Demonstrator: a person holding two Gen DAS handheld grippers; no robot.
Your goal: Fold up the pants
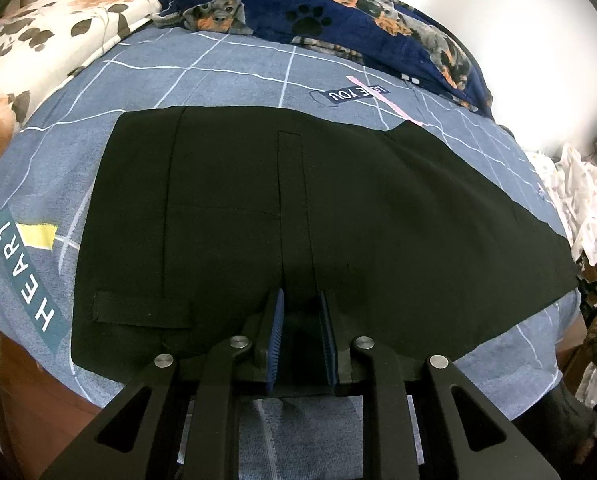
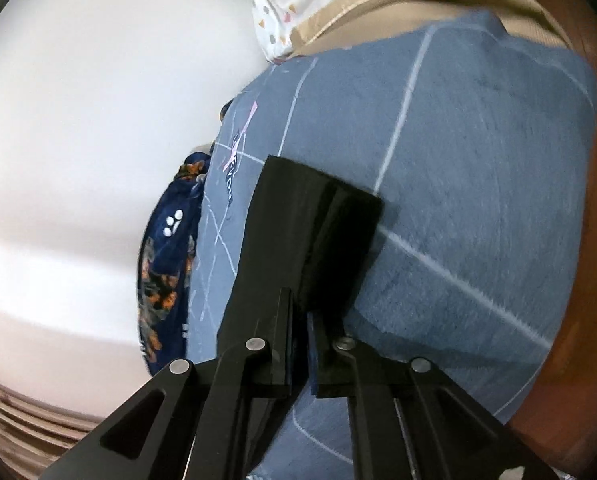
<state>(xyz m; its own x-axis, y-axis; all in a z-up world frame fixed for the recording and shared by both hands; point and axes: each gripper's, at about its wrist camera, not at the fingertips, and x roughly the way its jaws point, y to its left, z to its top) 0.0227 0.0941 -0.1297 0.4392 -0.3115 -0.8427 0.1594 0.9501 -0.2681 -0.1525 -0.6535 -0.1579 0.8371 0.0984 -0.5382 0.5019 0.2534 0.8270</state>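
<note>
Black pants lie flat across a blue checked bedsheet, waist end at the left and legs running off to the right. My left gripper sits at their near edge, its blue pads closed on a bunch of the black cloth. In the right wrist view the hem end of the pants stands lifted over the bedsheet. My right gripper is shut on it, and the cloth hides most of the fingers.
A navy dog-print blanket is heaped along the far side of the bed, with a floral pillow at the far left. White dotted cloth lies at the right end. The wooden bed frame borders the near edge.
</note>
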